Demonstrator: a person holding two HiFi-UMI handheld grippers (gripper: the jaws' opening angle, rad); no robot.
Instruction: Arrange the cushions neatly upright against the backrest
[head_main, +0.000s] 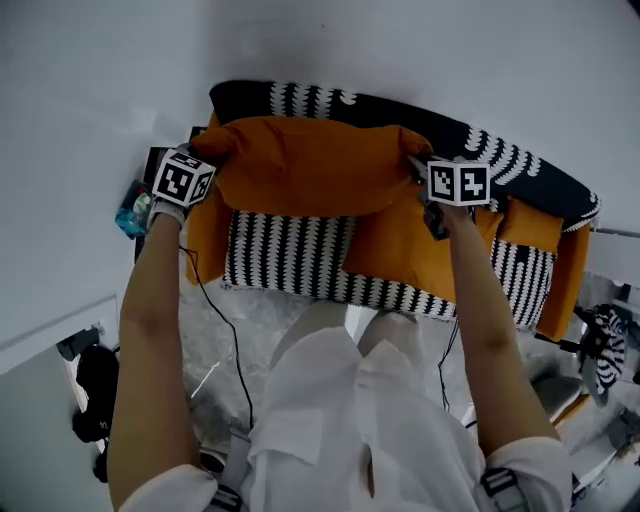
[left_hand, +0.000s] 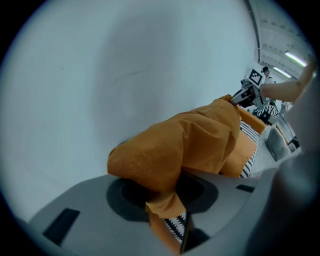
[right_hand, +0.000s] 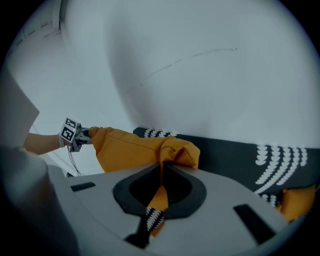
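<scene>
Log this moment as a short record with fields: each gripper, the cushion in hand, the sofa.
left gripper: fingers shut on one corner of the orange cushion
right gripper: fingers shut on the opposite corner
orange cushion: held stretched between both grippers, above the sofa seat
backrest: dark with white pattern, partly hidden by the cushion
second cushion: orange, lying on the seat

Sofa (head_main: 300, 255): big cushion (head_main: 310, 165) above its seat, before backrest (head_main: 520, 160); left tool (head_main: 215, 150) at sofa's left end, right tool (head_main: 415, 165) nr mid; 2nd cushion (head_main: 395, 250) on seat, right half.
</scene>
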